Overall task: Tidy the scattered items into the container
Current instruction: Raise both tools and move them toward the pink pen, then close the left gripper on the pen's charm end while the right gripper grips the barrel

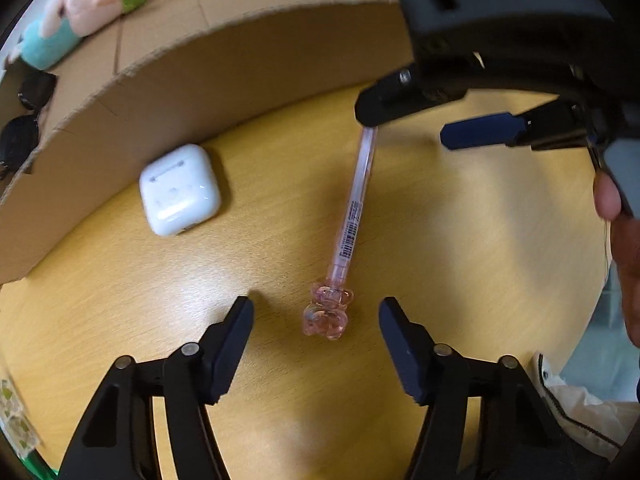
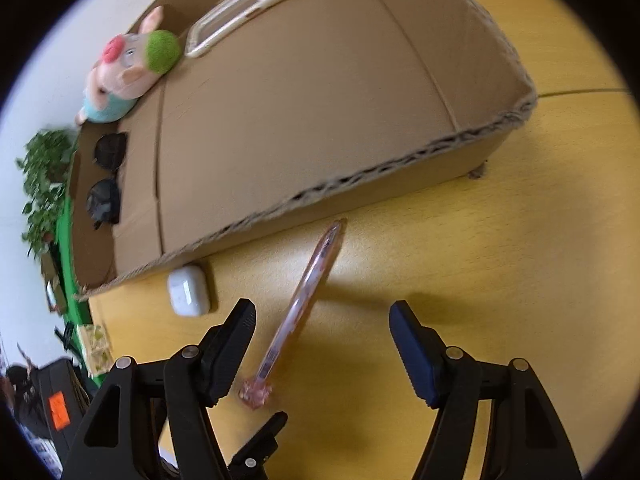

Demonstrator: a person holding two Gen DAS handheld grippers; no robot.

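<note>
both grippers' fingers (image 1: 248, 340) parted, downward over the pink pen (image 1: 354, 212), nothing held

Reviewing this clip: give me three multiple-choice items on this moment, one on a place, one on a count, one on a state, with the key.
1. Where does the white earbud case lie?
A. inside the cardboard box
B. on the table beside the box wall
C. between the pads of a hand-held gripper

2. How many things already lie inside the cardboard box?
A. one
B. three
C. five

3. How does the left hand-held gripper stand to the pink pen?
A. open, its bear end between the pads
B. shut on it
C. away from it

Key: 1 B, it rests on the yellow table outside the wall. 2 B, plush pig, sunglasses, phone case. 3 A, gaps show beside the bear.
</note>
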